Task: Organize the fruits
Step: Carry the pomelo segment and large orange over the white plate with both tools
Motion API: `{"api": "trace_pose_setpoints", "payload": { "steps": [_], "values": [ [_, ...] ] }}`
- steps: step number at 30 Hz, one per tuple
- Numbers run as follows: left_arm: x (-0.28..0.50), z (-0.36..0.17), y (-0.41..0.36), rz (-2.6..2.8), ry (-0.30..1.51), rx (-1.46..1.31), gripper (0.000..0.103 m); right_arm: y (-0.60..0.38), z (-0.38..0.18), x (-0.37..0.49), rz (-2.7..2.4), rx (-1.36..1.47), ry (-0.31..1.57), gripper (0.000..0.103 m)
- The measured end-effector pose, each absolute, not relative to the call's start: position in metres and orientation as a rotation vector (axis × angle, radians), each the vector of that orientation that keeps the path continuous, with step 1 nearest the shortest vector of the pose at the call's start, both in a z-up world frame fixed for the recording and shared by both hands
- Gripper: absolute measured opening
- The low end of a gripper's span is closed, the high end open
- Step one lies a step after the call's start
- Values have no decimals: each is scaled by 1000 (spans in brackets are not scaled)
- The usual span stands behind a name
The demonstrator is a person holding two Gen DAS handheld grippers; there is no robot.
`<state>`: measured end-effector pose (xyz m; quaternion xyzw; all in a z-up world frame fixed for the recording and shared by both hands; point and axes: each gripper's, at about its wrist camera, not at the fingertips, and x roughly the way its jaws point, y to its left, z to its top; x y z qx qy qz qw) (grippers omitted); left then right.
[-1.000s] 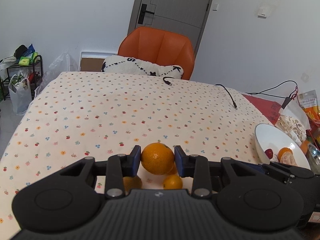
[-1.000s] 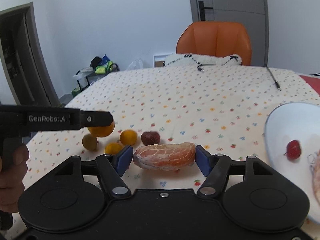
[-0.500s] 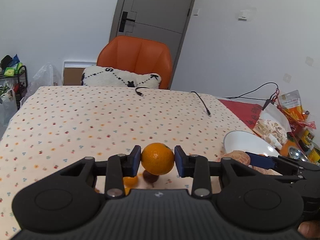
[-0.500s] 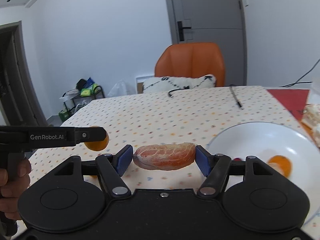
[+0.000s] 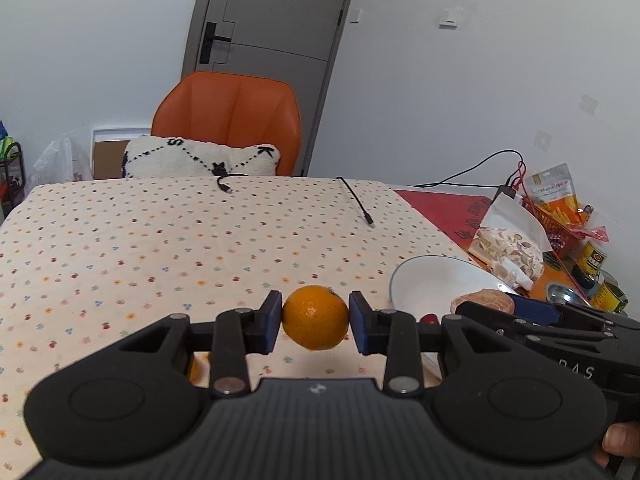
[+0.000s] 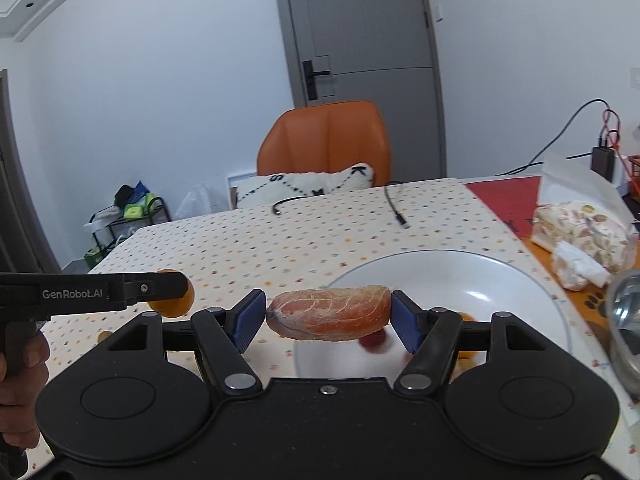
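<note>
Moved since one second ago: both grippers carried rightward, off the loose fruit and toward the white bowl (image 6: pixel 500 280), which has gone from the right edge to directly ahead of the right jaws.

Left gripper (image 5: pixel 316 317): blue pads pinching a whole orange (image 5: pixel 316 317), clear of the floral tablecloth (image 5: pixel 160 240); bowl ahead-right of the jaws.

Right gripper (image 6: pixel 329 316): jaws pinching a peeled grapefruit segment (image 6: pixel 329 316) end to end, above the bowl's near rim. Small red fruit (image 6: pixel 374 339) just below the jaws, inside the bowl.
</note>
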<state>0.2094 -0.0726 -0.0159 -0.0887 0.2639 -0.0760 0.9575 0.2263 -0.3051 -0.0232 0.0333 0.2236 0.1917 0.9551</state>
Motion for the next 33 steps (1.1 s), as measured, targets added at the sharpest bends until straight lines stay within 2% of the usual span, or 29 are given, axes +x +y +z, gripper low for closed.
{"api": "trace_pose_setpoints", "payload": {
  "steps": [33],
  "values": [
    [233, -31, -154, -325, 584, -136, 34, -377, -48, 231, 210, 116, 500, 65]
  ]
}}
